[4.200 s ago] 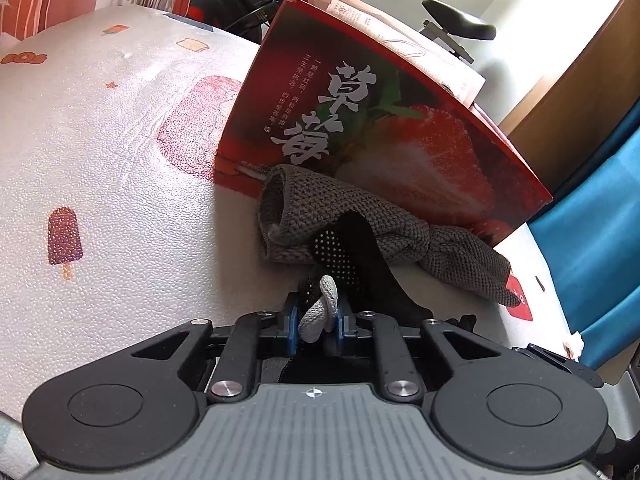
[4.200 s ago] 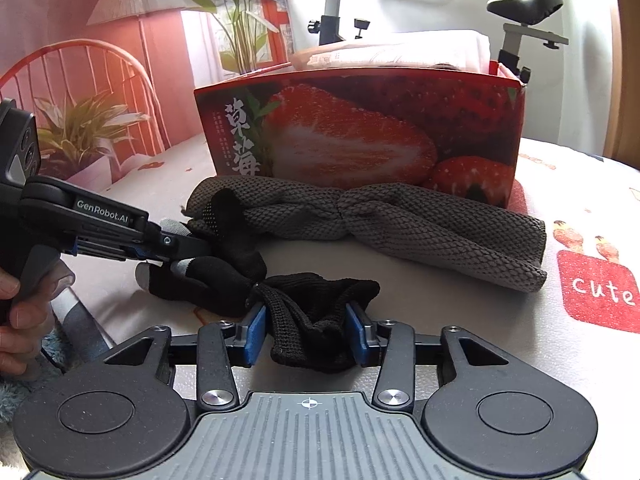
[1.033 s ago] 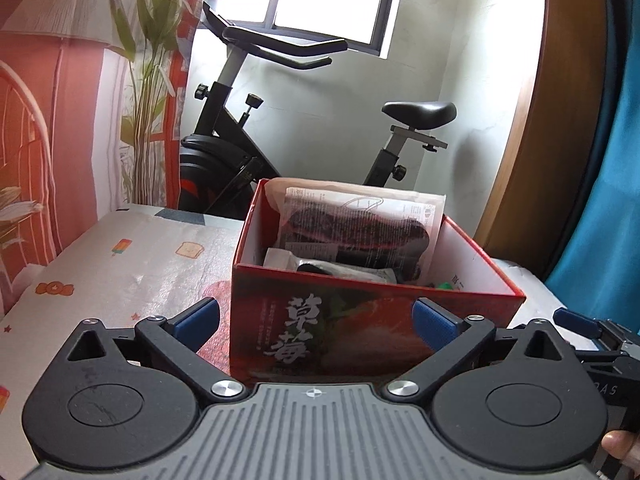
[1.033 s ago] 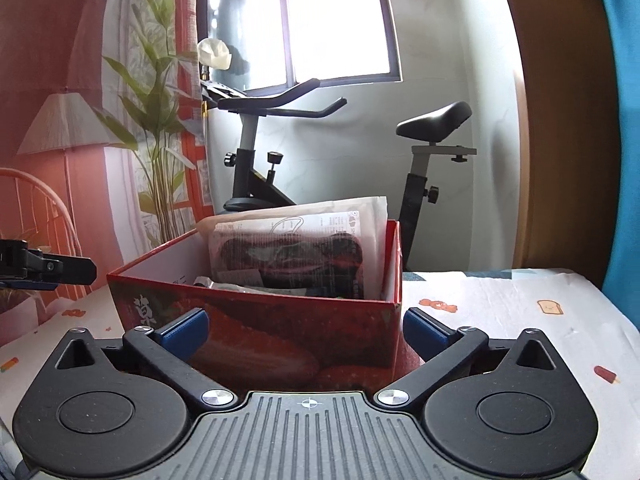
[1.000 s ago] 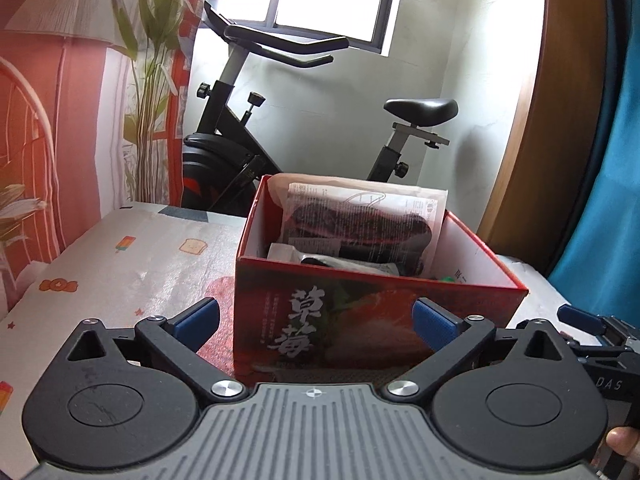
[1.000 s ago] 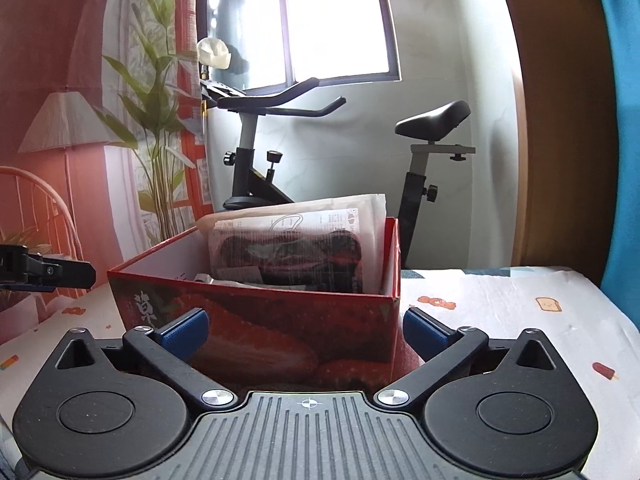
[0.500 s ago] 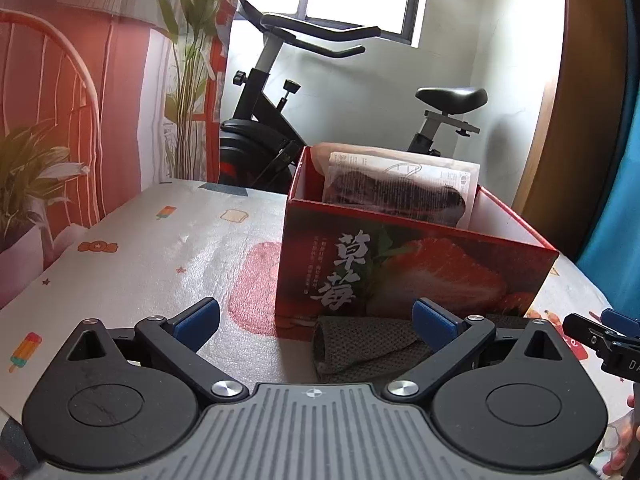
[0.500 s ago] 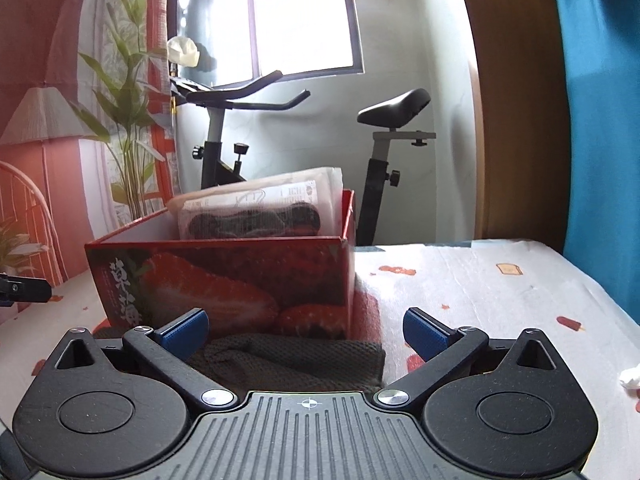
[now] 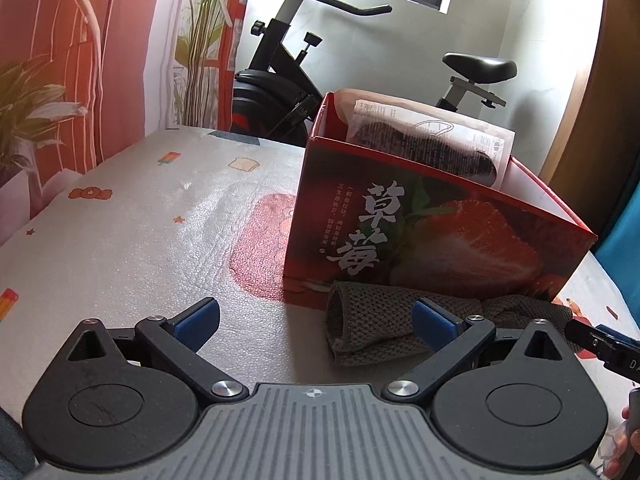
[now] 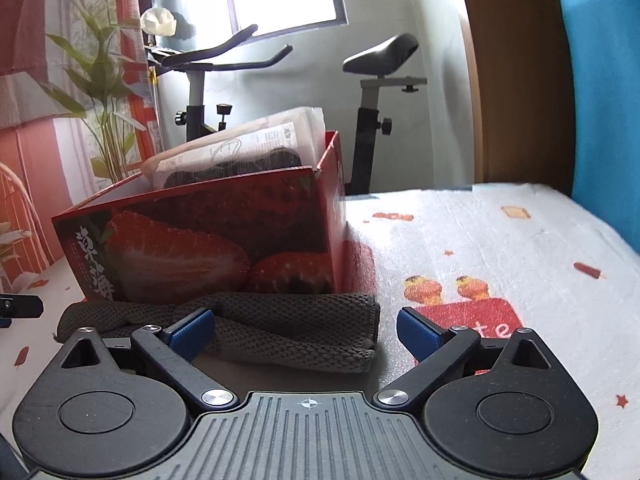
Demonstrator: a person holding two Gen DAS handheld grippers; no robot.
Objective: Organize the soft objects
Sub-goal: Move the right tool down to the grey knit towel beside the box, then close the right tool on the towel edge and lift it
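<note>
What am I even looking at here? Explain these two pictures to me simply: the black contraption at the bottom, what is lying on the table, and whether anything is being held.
Each picture comes from a camera mounted on a hand-held gripper, a two-fingered clamp that a person carries, one in each hand. The black contraption is the clamp itself, with blue pads on its fingers. One view looks along the left gripper, the other along the right gripper. Both stand open and hold nothing; the right one's jaws have just been closing slightly. On the patterned table stands a red strawberry box with a packaged item inside. A grey knitted cloth, twisted in the middle, lies on the table in front of the box.
</note>
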